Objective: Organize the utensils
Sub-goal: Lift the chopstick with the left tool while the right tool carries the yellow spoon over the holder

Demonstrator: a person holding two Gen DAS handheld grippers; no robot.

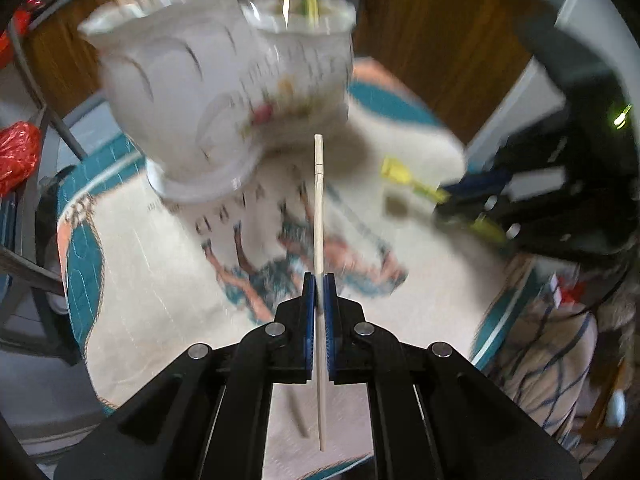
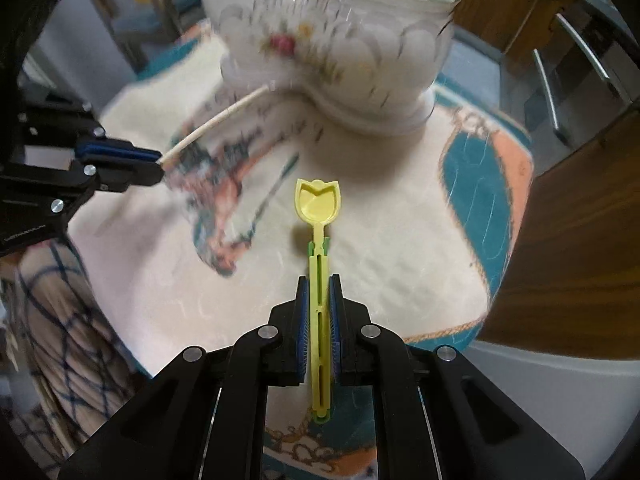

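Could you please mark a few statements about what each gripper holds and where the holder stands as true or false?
1. The left gripper is shut on a pale wooden chopstick. True.
2. The right gripper is open and holds nothing. False: it is shut on a yellow plastic tulip-shaped spoon.
3. The white ceramic flower-painted utensil holder already has utensils standing in it. True.
4. The yellow spoon lies flat on the quilted printed cloth. False: it is clamped between the fingers, above the cloth.
5. The holder stands on the quilted cloth. True.
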